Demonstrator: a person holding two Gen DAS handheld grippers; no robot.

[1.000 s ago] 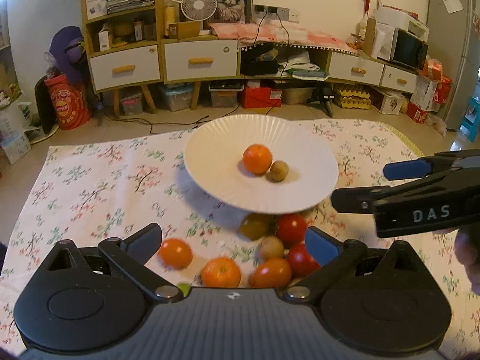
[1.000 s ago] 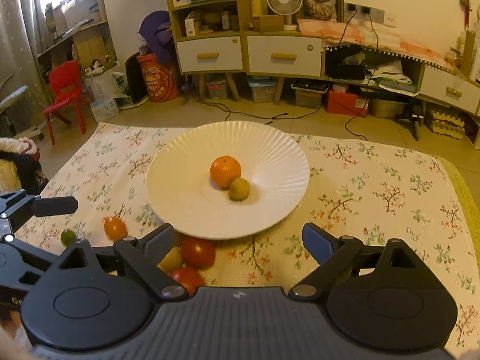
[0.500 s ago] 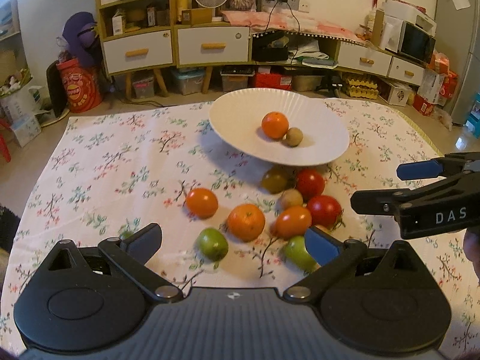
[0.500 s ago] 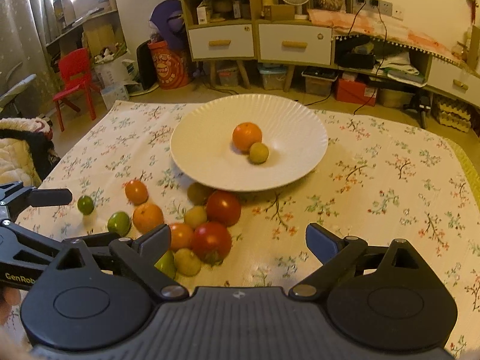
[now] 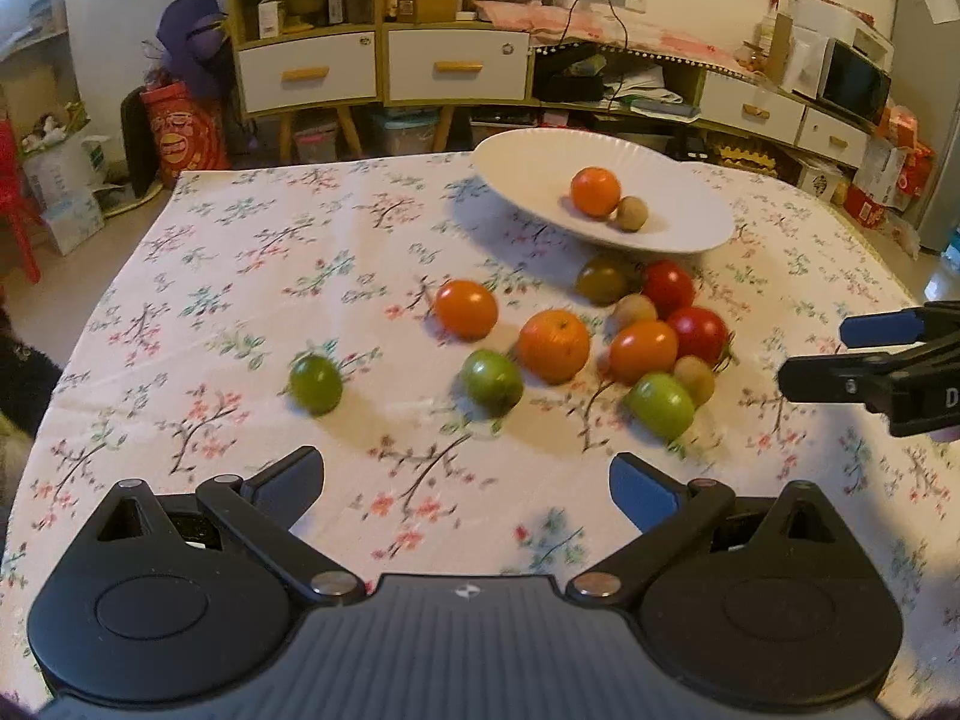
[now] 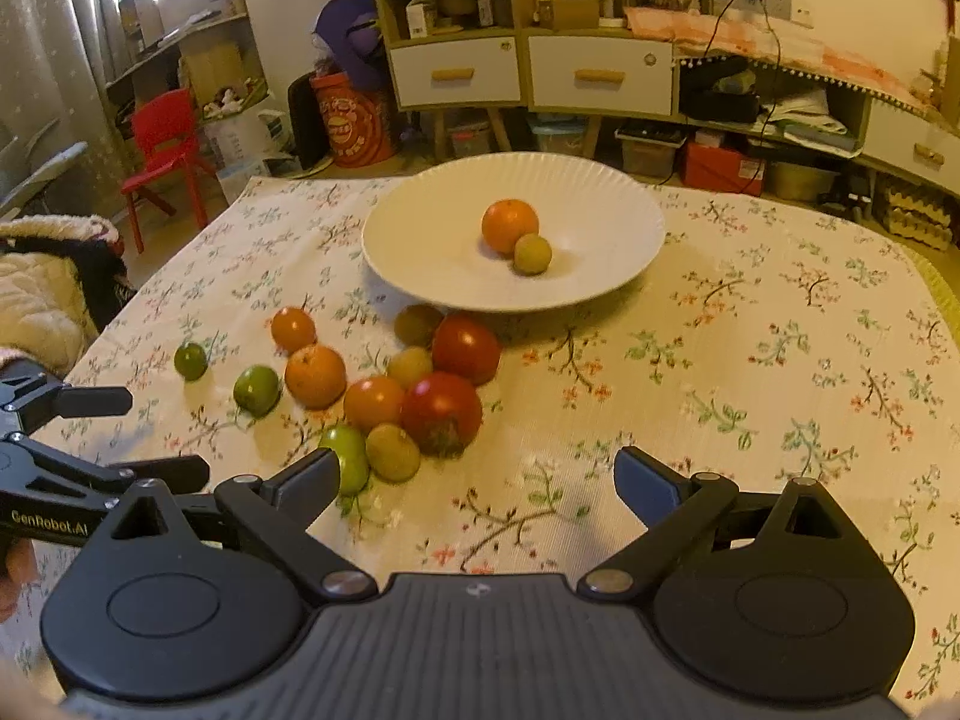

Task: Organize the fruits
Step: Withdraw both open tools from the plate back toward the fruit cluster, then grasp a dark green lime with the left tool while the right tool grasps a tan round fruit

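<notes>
Both claws spread wide and empty above the cloth, most fruit not yet on the plate.

We see the white plate point(image 6: 600, 192) at the far side of the floral tablecloth point(image 6: 750, 372), holding only an orange point(image 6: 509, 225) touching a small brown fruit point(image 6: 532, 253). The rest sits in a loose pile just in front of the plate: two red tomatoes point(image 6: 441, 413), oranges point(image 5: 553, 345), green fruits point(image 5: 491, 381), and one stray green fruit point(image 5: 315, 383) off to the left. Our left gripper point(image 5: 465, 480) and right gripper point(image 6: 474, 480) hold nothing, jaws apart. Risk as we judge it: the pile is packed tight, several fruits touching, so a finger going in could nudge round neighbours and send them rolling towards the table edge. The green fruit point(image 6: 348, 456) just beside the right claw's left finger looks the likeliest to get knocked.
</notes>
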